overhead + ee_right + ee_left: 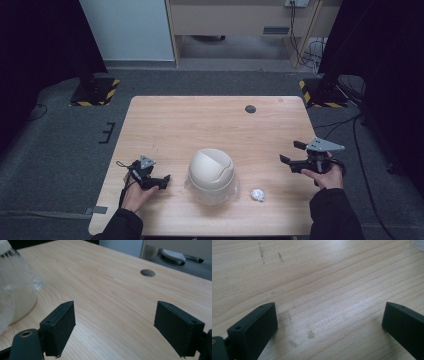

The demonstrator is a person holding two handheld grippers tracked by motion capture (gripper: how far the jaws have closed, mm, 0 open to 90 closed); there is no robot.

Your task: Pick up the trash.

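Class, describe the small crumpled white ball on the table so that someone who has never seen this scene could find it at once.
Start at the wooden table and find the cream domed bin near its front edge. Just right of the bin, between it and the right gripper, lies the crumpled white ball. It is far the smallest thing there, wrinkled and loose on the bare wood.

Cream domed bin (pixel 211 172), clear liner, upright at table's near-centre; crumpled white paper ball (pixel 257 194) just right.

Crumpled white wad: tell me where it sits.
In the high view, the crumpled white wad lies on the table, right of the cream bin, nearer the right gripper.
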